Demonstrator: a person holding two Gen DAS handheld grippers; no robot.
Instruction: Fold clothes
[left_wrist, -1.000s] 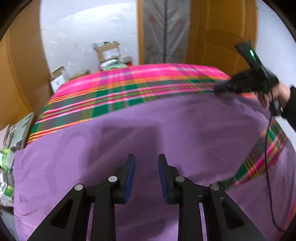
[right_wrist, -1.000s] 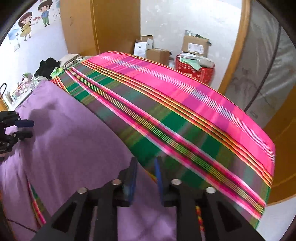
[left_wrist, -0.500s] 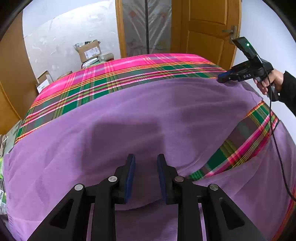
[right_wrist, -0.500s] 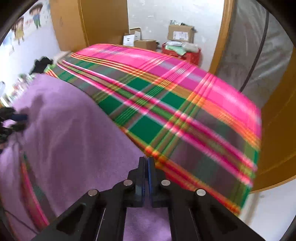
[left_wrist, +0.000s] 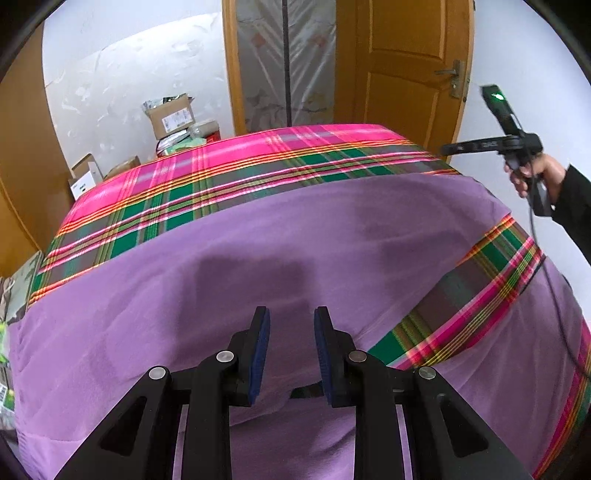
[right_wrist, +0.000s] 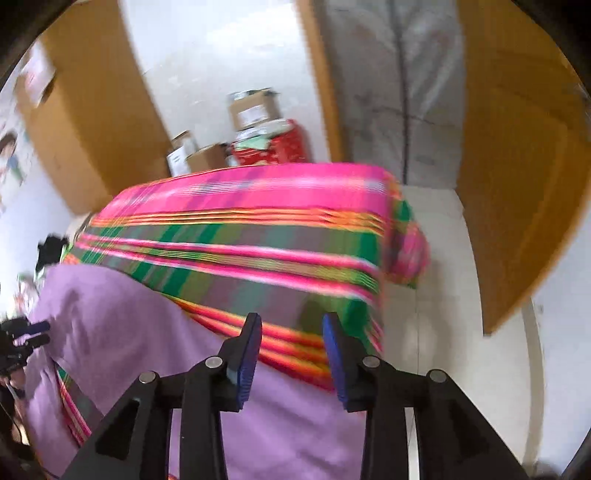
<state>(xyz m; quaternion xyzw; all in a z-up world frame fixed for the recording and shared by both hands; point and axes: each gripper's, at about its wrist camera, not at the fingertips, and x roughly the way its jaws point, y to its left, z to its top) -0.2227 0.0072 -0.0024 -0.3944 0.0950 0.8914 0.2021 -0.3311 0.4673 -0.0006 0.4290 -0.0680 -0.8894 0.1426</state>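
We have the purple cloth (left_wrist: 295, 236) spread on the bed (left_wrist: 229, 173), one corner folded at four o'clock. Left claw (left_wrist: 291, 343) spread, empty; right claw (right_wrist: 291, 354), empty, has just been opening. Most folding remains.

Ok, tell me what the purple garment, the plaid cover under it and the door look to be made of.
Purple garment: probably soft knit or fleece; matte, gently rippled surface.
Plaid cover: seemingly woven cotton-like sheet; crisp pink, green and orange stripes, flat lie.
Door: likely varnished wood or wood veneer; orange-brown panels with slight sheen, metal handle.
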